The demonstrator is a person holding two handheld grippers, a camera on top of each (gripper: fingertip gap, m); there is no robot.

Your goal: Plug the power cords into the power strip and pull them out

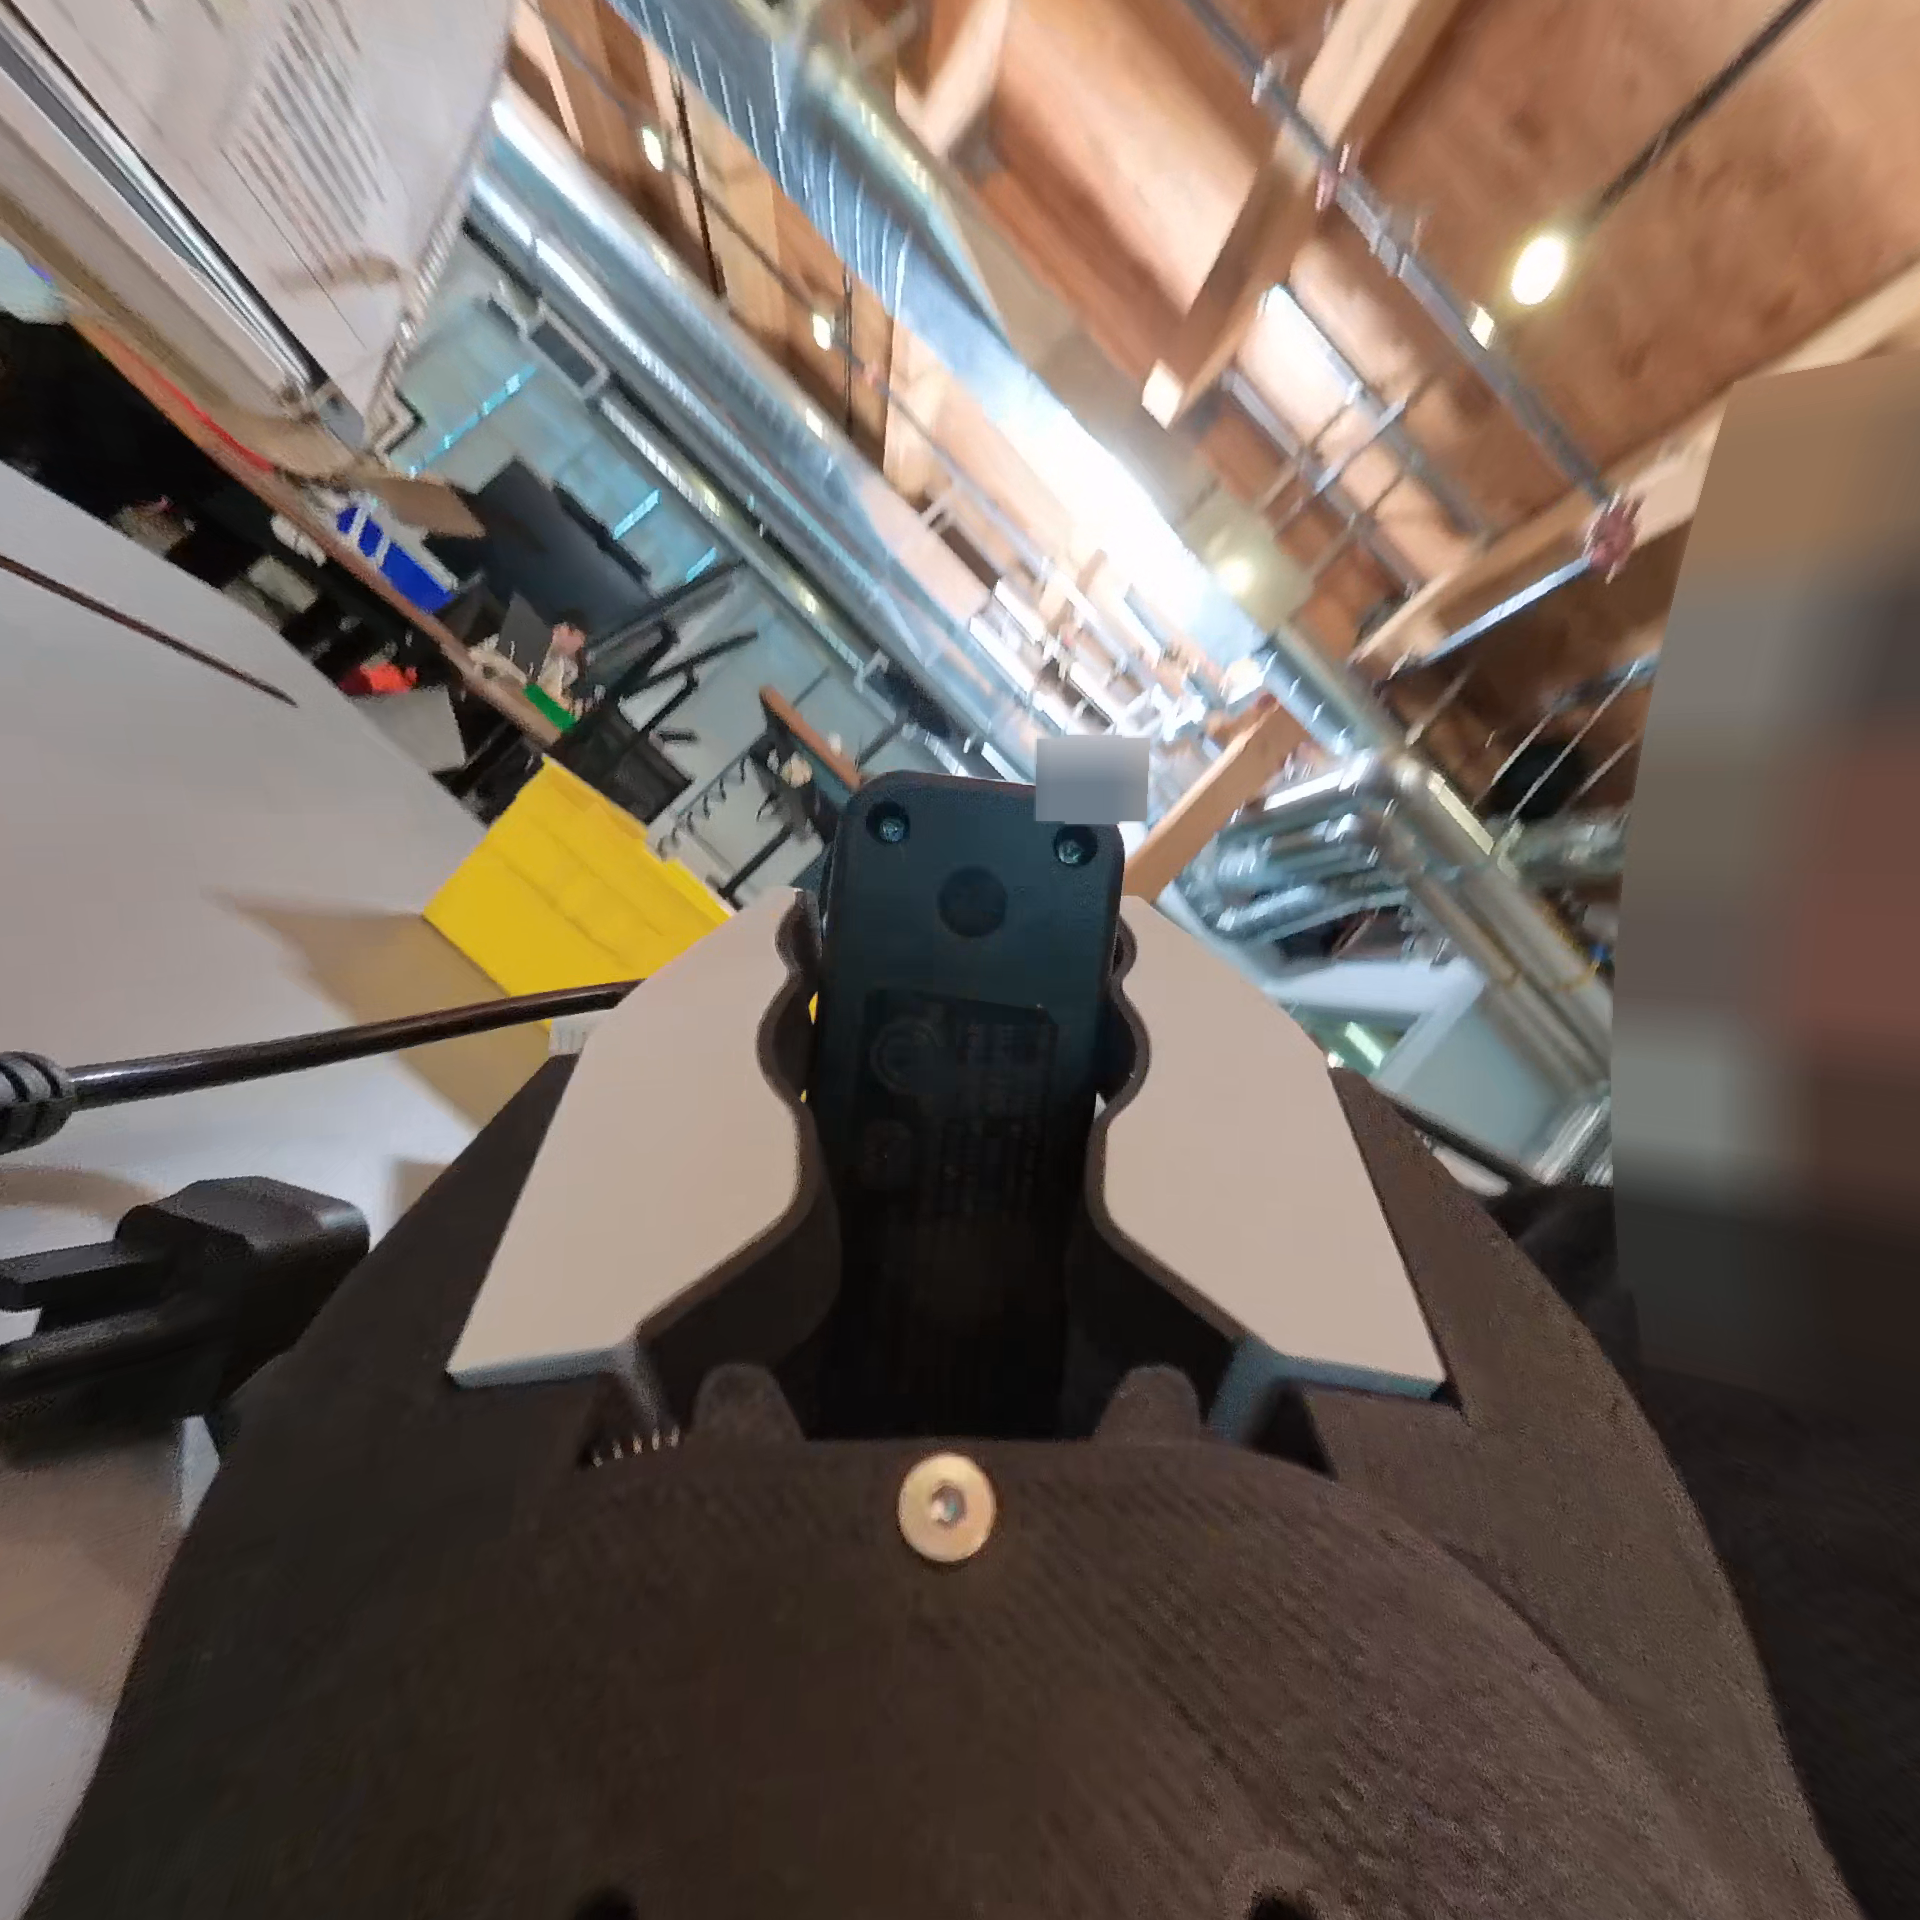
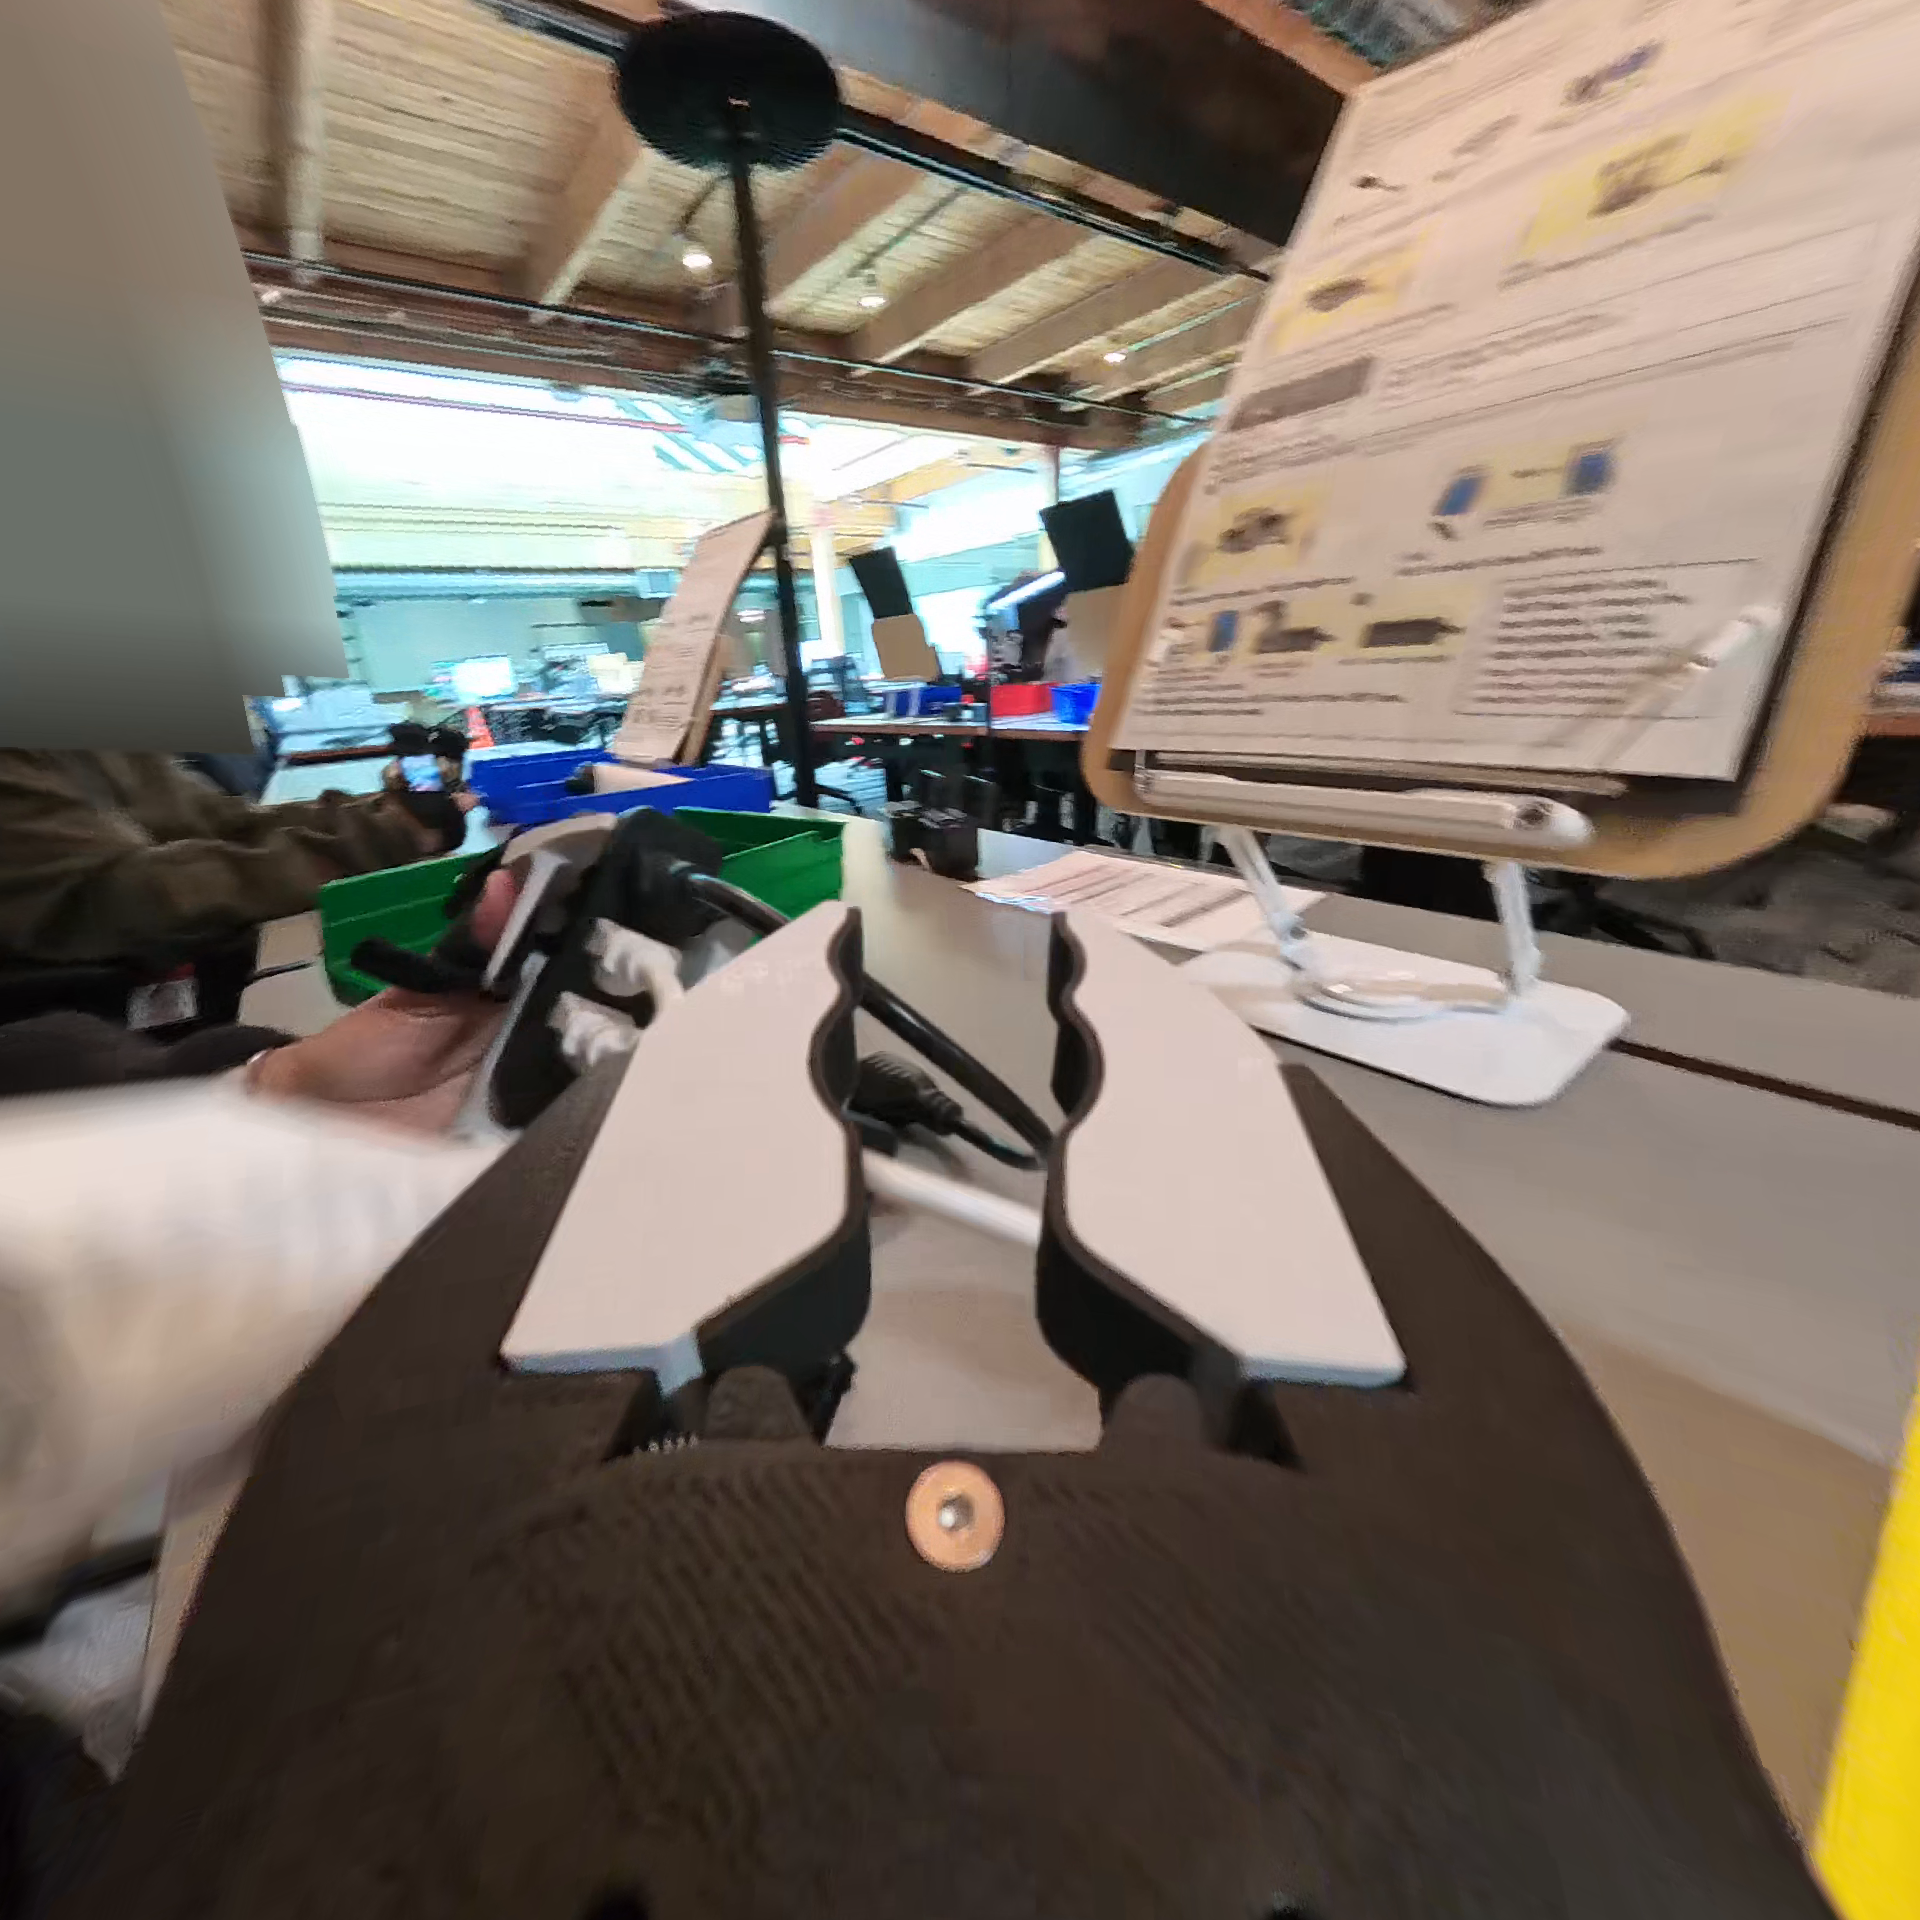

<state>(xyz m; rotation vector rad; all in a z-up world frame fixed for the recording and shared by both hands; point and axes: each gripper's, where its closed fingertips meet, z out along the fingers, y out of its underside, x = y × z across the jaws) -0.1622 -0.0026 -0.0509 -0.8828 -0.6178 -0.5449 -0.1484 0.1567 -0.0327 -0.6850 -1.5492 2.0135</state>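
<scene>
On the left, our left gripper point(image 1: 961, 997) is clamped on a black power strip point(image 1: 966, 987), gripping it by its two long sides and tilting it up off the white table point(image 1: 156, 831) so that its screwed back, which bears a label, faces the camera and its far end points toward the ceiling; the socket face is turned away, so we cannot tell from this view what is plugged in; a thin black cord point(image 1: 312, 1049) runs off to the left edge, and a loose black plug point(image 1: 177, 1299) lies on the table just beside the gripper's left flank. Moving right, our right gripper point(image 2: 951, 1018) hangs low over the table with its jaws moderately apart and nothing between them; through the gap we see a black cable point(image 2: 935, 1039) and a white cable point(image 2: 956, 1205) lying on the table, and off to its left the other gripper (blurred, held in a hand point(image 2: 384, 1049)) with dark cords trailing from it; farther right stands a tilted document stand point(image 2: 1507, 499). We judge the step in hand to be steadying the strip for a plug, whether going in or coming out we cannot say; the next move seems to call for the right gripper to close on a plug body squarely, not on the cord, and to work along the line of the prongs while the left holds firm.
</scene>
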